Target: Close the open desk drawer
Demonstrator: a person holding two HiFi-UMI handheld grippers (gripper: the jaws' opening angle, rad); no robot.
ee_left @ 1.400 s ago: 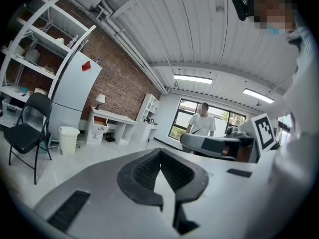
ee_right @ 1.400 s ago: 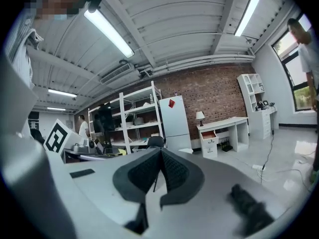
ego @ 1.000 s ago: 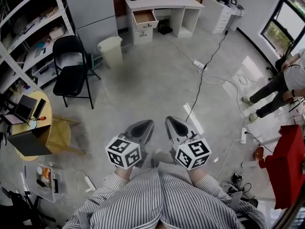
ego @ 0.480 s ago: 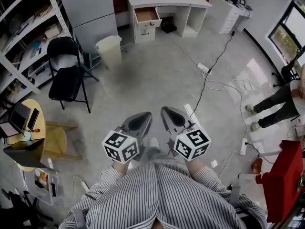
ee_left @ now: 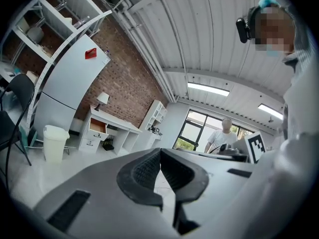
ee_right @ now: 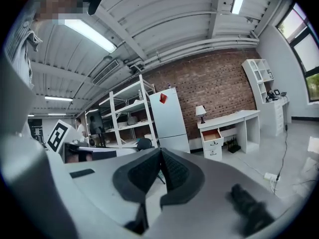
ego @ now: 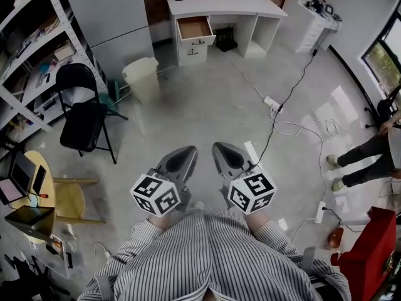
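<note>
A white desk (ego: 219, 4) stands against the brick wall at the far end of the room. Its top left drawer (ego: 194, 28) is pulled out, showing a brown inside; the same drawer (ee_left: 97, 127) shows small in the left gripper view, and the drawer (ee_right: 211, 135) in the right gripper view. My left gripper (ego: 183, 156) and right gripper (ego: 224, 153) are held side by side close to my body, far from the desk. Both are shut with nothing between the jaws.
A cream bin (ego: 142, 76) and a black folding chair (ego: 83, 111) stand left of the path to the desk. Cables and a power strip (ego: 272, 103) cross the floor at right. A fridge (ego: 106, 14) and shelves (ego: 28, 49) line the left. A person (ego: 366, 158) stands at right.
The view has advanced toward the desk: desk, bin and chair have shifted down the frame and look nearer. Both grippers keep the same shut pose in front of me.
</note>
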